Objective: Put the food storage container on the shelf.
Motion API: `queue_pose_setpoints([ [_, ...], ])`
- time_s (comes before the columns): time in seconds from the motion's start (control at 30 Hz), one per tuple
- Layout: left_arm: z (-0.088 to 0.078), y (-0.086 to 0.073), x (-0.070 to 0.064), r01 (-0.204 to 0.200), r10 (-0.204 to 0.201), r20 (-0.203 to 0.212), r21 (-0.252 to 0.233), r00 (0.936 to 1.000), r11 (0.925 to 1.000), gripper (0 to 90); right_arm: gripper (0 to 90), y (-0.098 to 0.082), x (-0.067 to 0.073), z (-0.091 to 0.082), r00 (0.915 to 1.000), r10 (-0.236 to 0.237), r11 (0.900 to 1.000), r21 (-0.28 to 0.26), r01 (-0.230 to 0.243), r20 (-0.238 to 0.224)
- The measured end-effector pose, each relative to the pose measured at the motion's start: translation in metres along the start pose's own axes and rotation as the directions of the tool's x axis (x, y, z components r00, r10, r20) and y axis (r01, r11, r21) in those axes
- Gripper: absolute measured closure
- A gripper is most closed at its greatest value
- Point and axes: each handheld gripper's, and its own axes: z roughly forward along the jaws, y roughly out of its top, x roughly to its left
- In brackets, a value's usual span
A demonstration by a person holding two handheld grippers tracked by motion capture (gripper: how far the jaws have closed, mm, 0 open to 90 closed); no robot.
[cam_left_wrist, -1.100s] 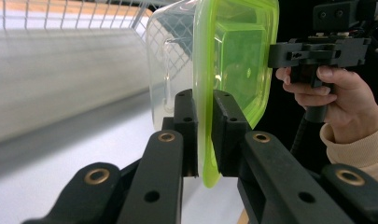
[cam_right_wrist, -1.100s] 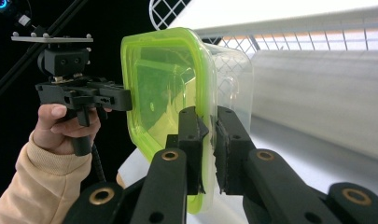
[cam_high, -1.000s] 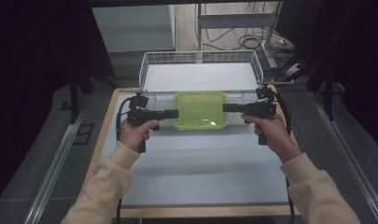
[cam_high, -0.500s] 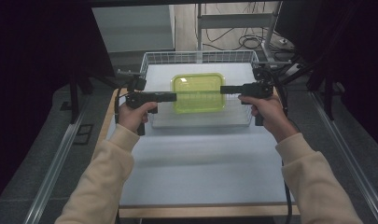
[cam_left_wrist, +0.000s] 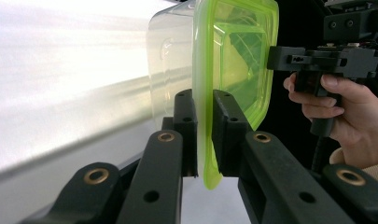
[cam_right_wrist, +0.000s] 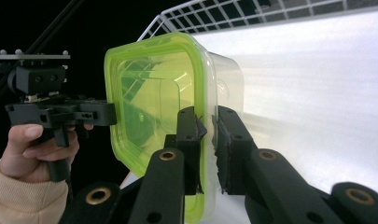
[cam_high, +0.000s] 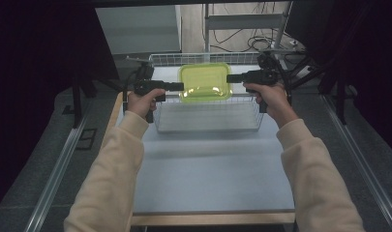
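i found the left tongs (cam_high: 180, 86) closed on the left rim of the green-lidded container (cam_high: 204, 82); in the left gripper view the two black jaws clamped the green lid edge (cam_left_wrist: 206, 140) between them, with the clear tub body (cam_left_wrist: 170, 60) lying on the far side of the lid. the right tongs (cam_high: 229, 78) were likewise closed on the opposite rim; in the right gripper view their jaws pinched the lid edge (cam_right_wrist: 206, 135) and the tub's flange together. each gripper view also showed the other gripper farther off, held in a hand (cam_left_wrist: 338, 109) at the far side of the container.

from the high view, the container was held level between the two tongs, lid uppermost, above the white wire basket (cam_high: 207, 117). it sat over the basket's far half, clear of the basket floor as far as i could judge; whether any part touched the wire i could not tell. the person's left hand (cam_high: 144, 102) and right hand (cam_high: 270, 96) gripped the tool handles, with cream sleeves (cam_high: 111, 169) running back toward the bottom of the view.

the basket stood at the far end of the worktop (cam_high: 208, 169), which carried a pale sheet with a wooden border showing at its near edge. beyond the basket i noted a grey cabinet (cam_high: 138, 29), a metal frame and loose cables (cam_high: 254, 44) on the floor. metal rails (cam_high: 55, 174) ran along the floor on both sides of the worktop.
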Motion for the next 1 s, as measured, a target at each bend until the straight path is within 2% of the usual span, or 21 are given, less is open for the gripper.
queue_pose_setpoints([
  [0.27,0.007,0.017,0.008,0.02,-0.02,-0.018,-0.004,0.9996,0.9998,81.5,79.4,0.013,-0.011,0.009,0.9993,0.03,0.999,-0.012,-0.03,0.02],
  [0.43,0.013,0.021,0.015,0.042,-0.042,-0.013,-0.008,0.999,0.9991,81.2,78.8,0.018,-0.014,0.012,0.9989,0.036,0.999,-0.021,-0.035,0.029],
  [0.57,0.017,0.025,0.017,0.053,-0.054,-0.023,-0.02,0.9983,0.9984,79.4,72.9,0.02,-0.014,0.015,0.9987,0.039,0.999,-0.032,-0.038,0.032],
  [0.67,0.02,0.027,0.017,0.052,-0.053,-0.054,-0.023,0.9972,0.9984,75.5,68.2,0.021,-0.015,0.019,0.9983,0.038,0.999,-0.031,-0.036,0.045],
  [0.87,0.022,0.028,0.02,0.054,-0.059,-0.105,-0.047,0.9927,0.9974,59.4,57.7,0.02,-0.018,0.024,0.995,0.037,0.999,-0.039,-0.034,0.093],
  [0.9,0.022,0.028,0.02,0.052,-0.058,-0.106,-0.058,0.9927,0.997,54.6,56.4,0.02,-0.02,0.024,0.9945,0.037,0.998,-0.045,-0.033,0.098],
  [1.0,0.02,0.027,0.022,0.055,-0.062,-0.112,-0.069,0.9917,0.9961,50.4,53.7,0.019,-0.022,0.023,0.9934,0.032,0.999,-0.046,-0.027,0.11],
])
